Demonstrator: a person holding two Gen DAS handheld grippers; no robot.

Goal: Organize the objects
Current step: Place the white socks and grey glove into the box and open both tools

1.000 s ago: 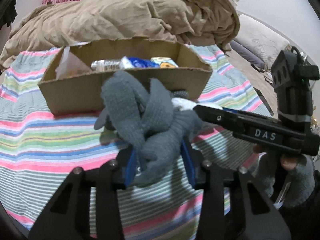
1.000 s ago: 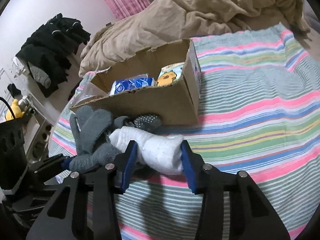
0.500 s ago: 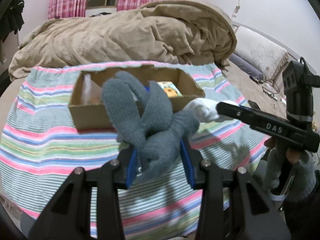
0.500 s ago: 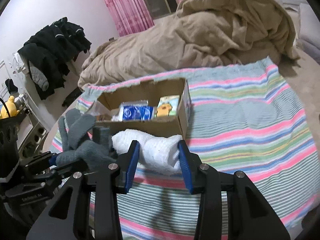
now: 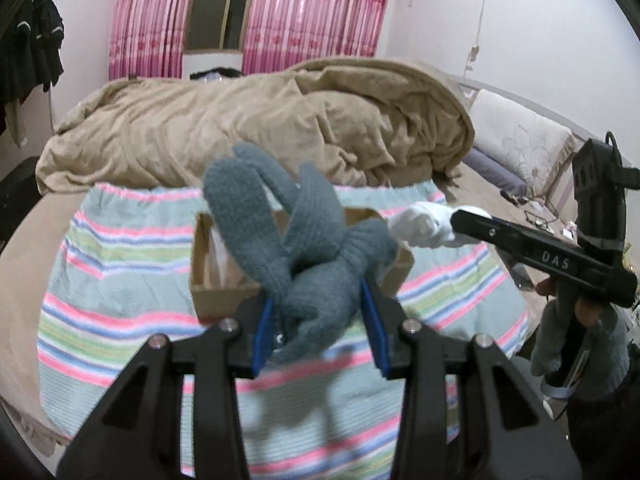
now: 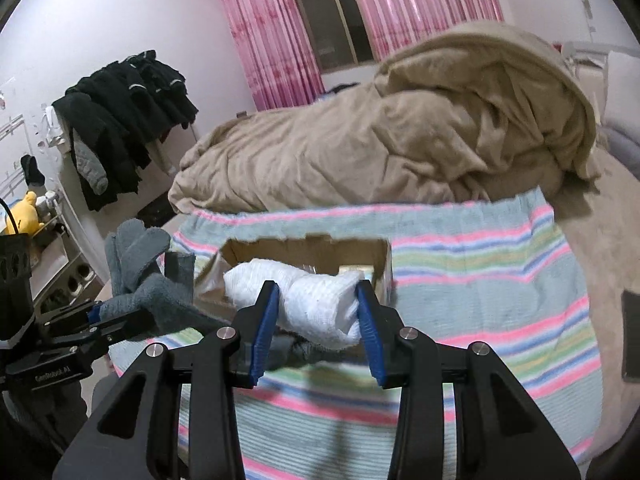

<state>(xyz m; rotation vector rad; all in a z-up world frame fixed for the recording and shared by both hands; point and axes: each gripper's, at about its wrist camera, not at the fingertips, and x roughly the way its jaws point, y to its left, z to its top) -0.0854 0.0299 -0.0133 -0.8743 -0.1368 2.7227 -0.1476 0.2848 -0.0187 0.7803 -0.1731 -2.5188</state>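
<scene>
My left gripper (image 5: 320, 326) is shut on a grey knitted glove (image 5: 296, 244) and holds it in the air, in front of an open cardboard box (image 5: 200, 280). The glove also shows at the left of the right wrist view (image 6: 140, 280). My right gripper (image 6: 318, 326) is shut on a white rolled sock (image 6: 308, 304), held up before the same box (image 6: 304, 246). The sock shows in the left wrist view (image 5: 424, 226) at the tip of the right gripper. The box stands on a striped blanket (image 5: 120, 320); its contents are mostly hidden.
A bunched tan duvet (image 5: 260, 128) lies behind the box on the bed. Pink curtains (image 5: 312, 16) hang at the back wall. Dark clothes (image 6: 124, 120) hang on a rack at the left. A pillow (image 5: 520, 140) lies at the right.
Both grippers have risen and drawn back from the box with the glove and the sock in them. The box now looks smaller and lower in both views.
</scene>
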